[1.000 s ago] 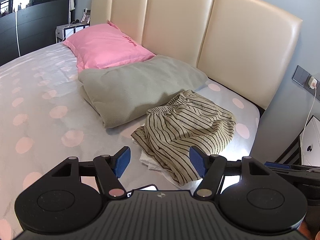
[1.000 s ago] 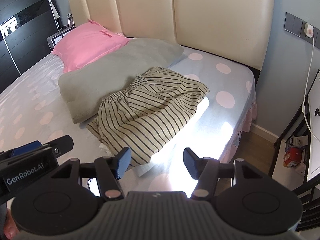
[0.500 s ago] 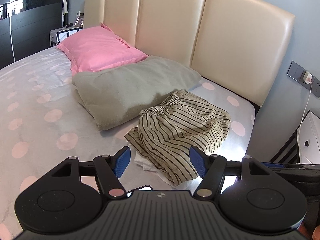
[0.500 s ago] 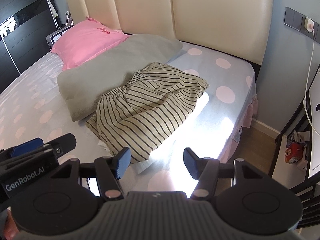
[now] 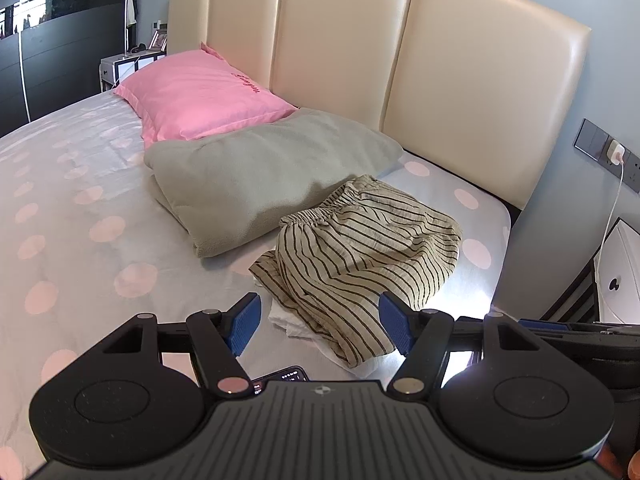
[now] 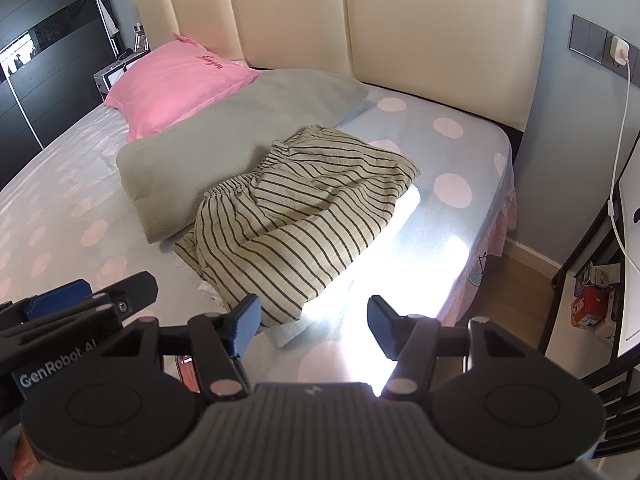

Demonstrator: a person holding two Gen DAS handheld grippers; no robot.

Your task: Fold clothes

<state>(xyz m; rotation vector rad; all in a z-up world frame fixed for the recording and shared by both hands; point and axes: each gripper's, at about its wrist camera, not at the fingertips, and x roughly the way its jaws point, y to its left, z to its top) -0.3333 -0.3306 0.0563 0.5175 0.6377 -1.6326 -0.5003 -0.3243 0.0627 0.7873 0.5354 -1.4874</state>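
Polka-dotted bedding covers the bed (image 5: 72, 208), and near its headboard end a grey pillow (image 5: 256, 176) lies beside a pink pillow (image 5: 200, 92). Just in front of the grey pillow, touching its near edge, sits the striped garment (image 5: 360, 248), a crumpled beige piece with an elastic waistband turned toward the pillows and its loose hem trailing toward the viewer; a bit of white cloth (image 5: 284, 318) peeks out beneath that hem. Its long axis seems to run from the waistband down toward the near bed edge, roughly along the line both tools point. Both grippers hover short of it, touching nothing. The left gripper (image 5: 320, 322) has its jaws spread with the hem framed between them, so it looks the nearer. The right gripper (image 6: 312, 326) is likewise spread and empty, with the garment lying ahead and to its left.
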